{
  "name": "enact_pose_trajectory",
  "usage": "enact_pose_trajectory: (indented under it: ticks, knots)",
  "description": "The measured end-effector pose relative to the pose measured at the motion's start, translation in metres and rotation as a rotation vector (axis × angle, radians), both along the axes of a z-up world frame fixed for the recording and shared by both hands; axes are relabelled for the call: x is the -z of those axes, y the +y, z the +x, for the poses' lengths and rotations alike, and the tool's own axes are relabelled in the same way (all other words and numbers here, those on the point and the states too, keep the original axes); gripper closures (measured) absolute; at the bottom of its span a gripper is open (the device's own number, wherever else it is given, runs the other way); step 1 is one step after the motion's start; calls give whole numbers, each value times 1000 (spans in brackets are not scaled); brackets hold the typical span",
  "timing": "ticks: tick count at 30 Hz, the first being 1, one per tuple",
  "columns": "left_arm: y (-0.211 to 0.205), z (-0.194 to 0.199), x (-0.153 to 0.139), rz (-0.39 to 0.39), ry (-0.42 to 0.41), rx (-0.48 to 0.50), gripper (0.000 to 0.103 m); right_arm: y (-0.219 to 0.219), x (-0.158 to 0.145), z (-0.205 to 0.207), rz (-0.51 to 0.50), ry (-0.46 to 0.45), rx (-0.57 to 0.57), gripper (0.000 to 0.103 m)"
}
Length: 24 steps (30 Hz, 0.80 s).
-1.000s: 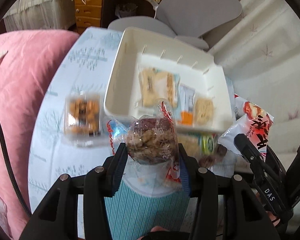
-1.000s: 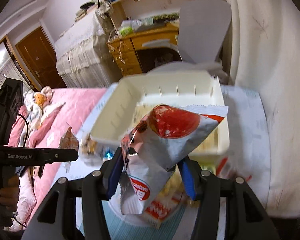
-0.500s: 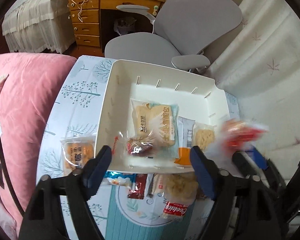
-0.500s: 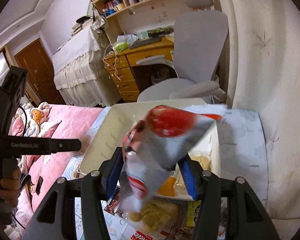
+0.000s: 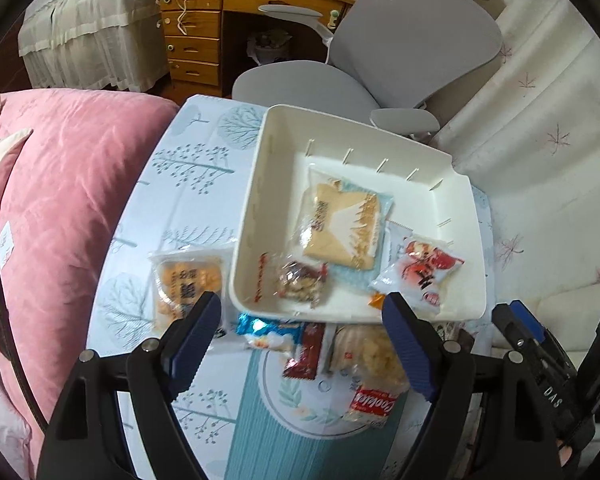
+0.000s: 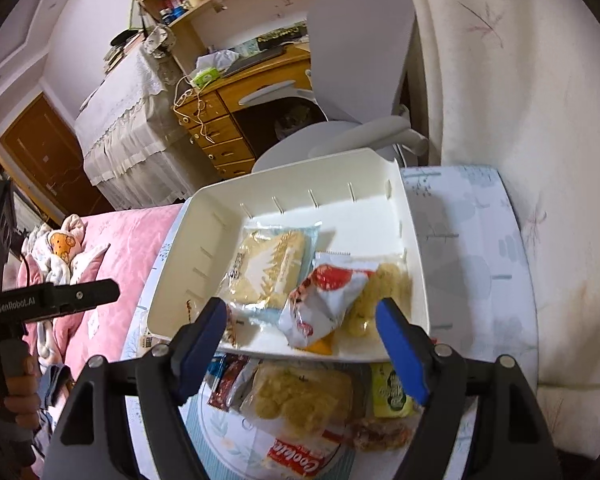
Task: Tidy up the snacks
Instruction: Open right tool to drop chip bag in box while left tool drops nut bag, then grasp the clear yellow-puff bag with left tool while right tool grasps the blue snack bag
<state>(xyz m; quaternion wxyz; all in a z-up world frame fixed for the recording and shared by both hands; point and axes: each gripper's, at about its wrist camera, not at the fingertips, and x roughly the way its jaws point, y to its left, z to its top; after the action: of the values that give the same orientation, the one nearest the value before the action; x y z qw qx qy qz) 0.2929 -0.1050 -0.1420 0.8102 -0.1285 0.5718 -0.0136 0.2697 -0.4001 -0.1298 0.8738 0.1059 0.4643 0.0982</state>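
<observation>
Both snack packets now lie released in white tray (image 5: 256, 200) | left gripper (image 5: 300, 340) and right gripper (image 6: 300, 344) angled down, jaws opening, empty | tree-print counter (image 5: 180, 200), pink bed (image 5: 60, 184), grey chair (image 5: 412, 40)

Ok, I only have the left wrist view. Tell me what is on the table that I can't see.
Observer: A green packet lies on the table just outside the white bin's near wall, right of the Cookies pack.
Operator: Now check beside the red-and-white bag in the bin.
Observer: A pale puffed snack lies between the red-and-white bag and the bin's right wall.
</observation>
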Motion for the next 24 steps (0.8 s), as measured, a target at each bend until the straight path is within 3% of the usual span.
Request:
enact_pose_trajectory:
  ticks: [6,11,24]
  knots:
    - [26,-35,0,-39,-1,-38,15,0,1,-22,50,72,64,25]
    - [50,-65,11,-72,47,-39,15,4,5,-43,81,121,113,24]
    - [105,-107,19,-130,76,75,15,62,10,-108,124,209,236,24]
